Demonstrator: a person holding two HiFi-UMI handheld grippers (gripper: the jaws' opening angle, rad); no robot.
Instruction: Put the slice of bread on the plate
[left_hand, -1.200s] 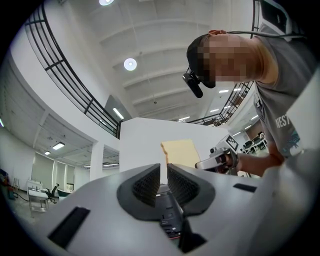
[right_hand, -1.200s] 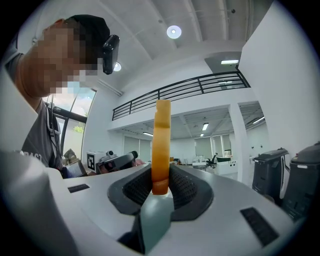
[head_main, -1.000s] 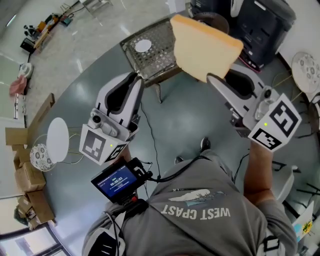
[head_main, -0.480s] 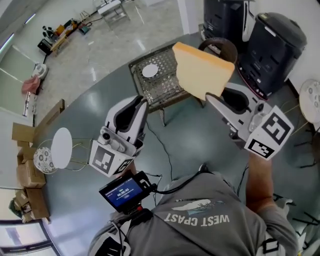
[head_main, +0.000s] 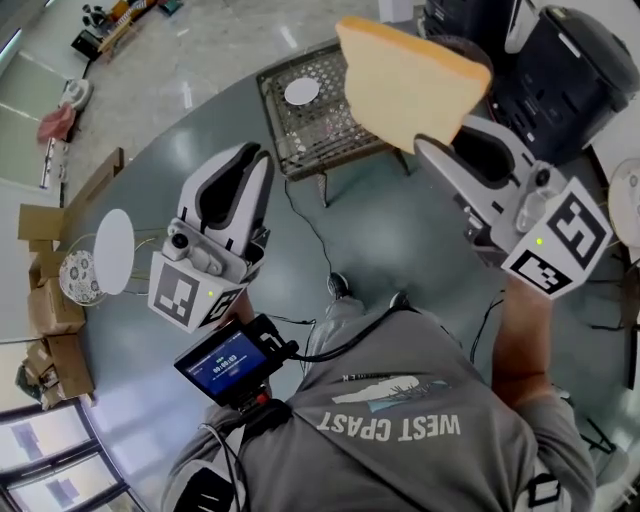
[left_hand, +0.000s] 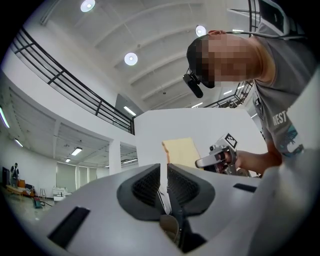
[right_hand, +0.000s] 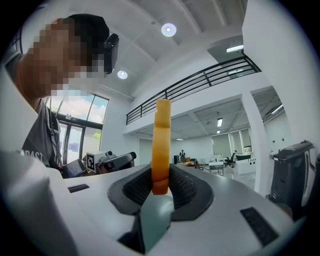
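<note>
A thick pale slice of bread stands upright in the air, pinched at its lower edge by my right gripper. In the right gripper view the slice shows edge-on between the pads. A small white plate lies on a wire rack beyond and left of the bread. My left gripper hangs to the left, shut, with nothing in it. In the left gripper view its pads stand almost together, with the bread and the right gripper beyond.
Two black appliances stand at the top right. A white round disc and a patterned plate sit at the left beside cardboard boxes. Cables run over the grey floor. A small screen hangs at the person's chest.
Both grippers have swung sideways, the bread still gripped. In the head view the left gripper sits further left, and the rack and black appliances have slid toward the top edge.
</note>
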